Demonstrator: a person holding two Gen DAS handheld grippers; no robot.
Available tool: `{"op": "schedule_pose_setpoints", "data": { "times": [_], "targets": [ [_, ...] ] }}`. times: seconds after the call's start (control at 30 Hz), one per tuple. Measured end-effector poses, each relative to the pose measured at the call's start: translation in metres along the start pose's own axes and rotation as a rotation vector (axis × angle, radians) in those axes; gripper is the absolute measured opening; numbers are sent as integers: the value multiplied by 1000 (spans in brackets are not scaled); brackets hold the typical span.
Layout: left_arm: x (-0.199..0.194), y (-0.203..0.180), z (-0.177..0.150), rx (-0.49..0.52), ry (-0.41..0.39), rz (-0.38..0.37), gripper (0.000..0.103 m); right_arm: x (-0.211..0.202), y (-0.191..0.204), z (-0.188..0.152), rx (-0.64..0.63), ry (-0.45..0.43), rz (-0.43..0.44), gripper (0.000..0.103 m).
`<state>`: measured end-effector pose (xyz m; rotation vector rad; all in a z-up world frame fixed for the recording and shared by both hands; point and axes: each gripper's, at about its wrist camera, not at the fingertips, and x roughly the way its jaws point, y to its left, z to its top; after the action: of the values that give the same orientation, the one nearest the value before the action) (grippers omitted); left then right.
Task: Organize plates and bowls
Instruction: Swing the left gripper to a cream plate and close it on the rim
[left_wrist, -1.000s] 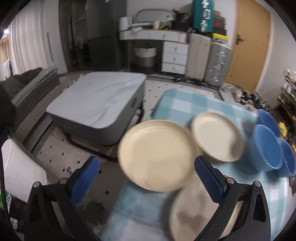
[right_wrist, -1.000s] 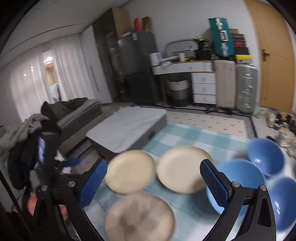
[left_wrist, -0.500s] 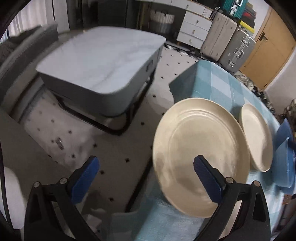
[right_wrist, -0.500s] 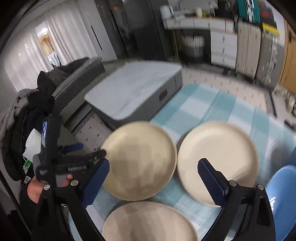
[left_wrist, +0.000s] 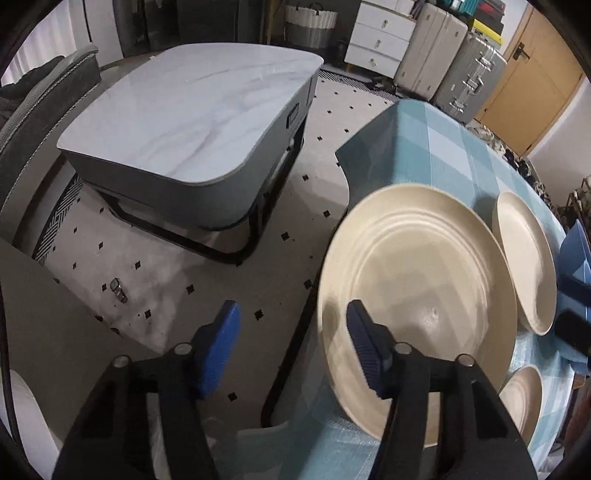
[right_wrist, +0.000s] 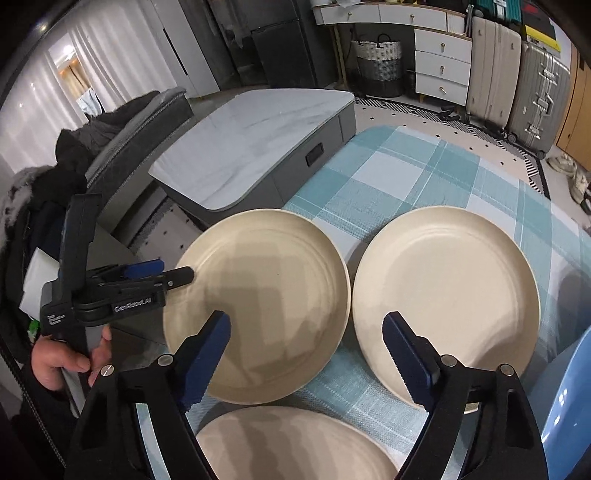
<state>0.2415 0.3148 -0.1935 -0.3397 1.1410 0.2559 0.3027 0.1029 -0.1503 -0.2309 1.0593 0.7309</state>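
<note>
Three cream plates lie on a blue checked tablecloth (right_wrist: 406, 177). The left plate (right_wrist: 266, 310) (left_wrist: 417, 295) sits at the table's left edge. My left gripper (left_wrist: 291, 343) is open at that plate's rim, its right finger over the plate and its left finger off the table edge; it also shows in the right wrist view (right_wrist: 162, 273). My right gripper (right_wrist: 306, 358) is open and empty above the gap between the left plate and the right plate (right_wrist: 447, 310). A third plate (right_wrist: 291, 446) lies nearest. A blue bowl (right_wrist: 569, 406) sits at the right.
A grey marble-topped low table (left_wrist: 192, 110) stands on the floor to the left of the table. Suitcases (right_wrist: 517, 81), a white drawer unit (right_wrist: 439, 62) and a basket (right_wrist: 380, 66) line the back wall. A sofa with dark clothes (right_wrist: 110, 129) is at far left.
My left gripper moved down to the left plate's rim and its jaws narrowed. My right gripper tilted down and closer over the plates, its jaws narrowing too.
</note>
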Motion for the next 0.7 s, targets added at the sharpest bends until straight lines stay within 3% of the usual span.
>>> {"op": "schedule_pose_setpoints", "data": {
  "times": [0.17,0.23,0.5,0.7],
  "targets": [
    [2,4,-3,3,12,-43,41,9,-1,3,6,20,-1,82],
    [2,4,-3,10,13,-79,30,11,-1,4,4,25,-3,81],
    [-2,-3,-5,51,12,-108,10,19,-1,9,-19,56,-32,69],
    [-3,4,-8,50,18,-138,7,24,-8,11,0,67,-8,63]
  ]
}}
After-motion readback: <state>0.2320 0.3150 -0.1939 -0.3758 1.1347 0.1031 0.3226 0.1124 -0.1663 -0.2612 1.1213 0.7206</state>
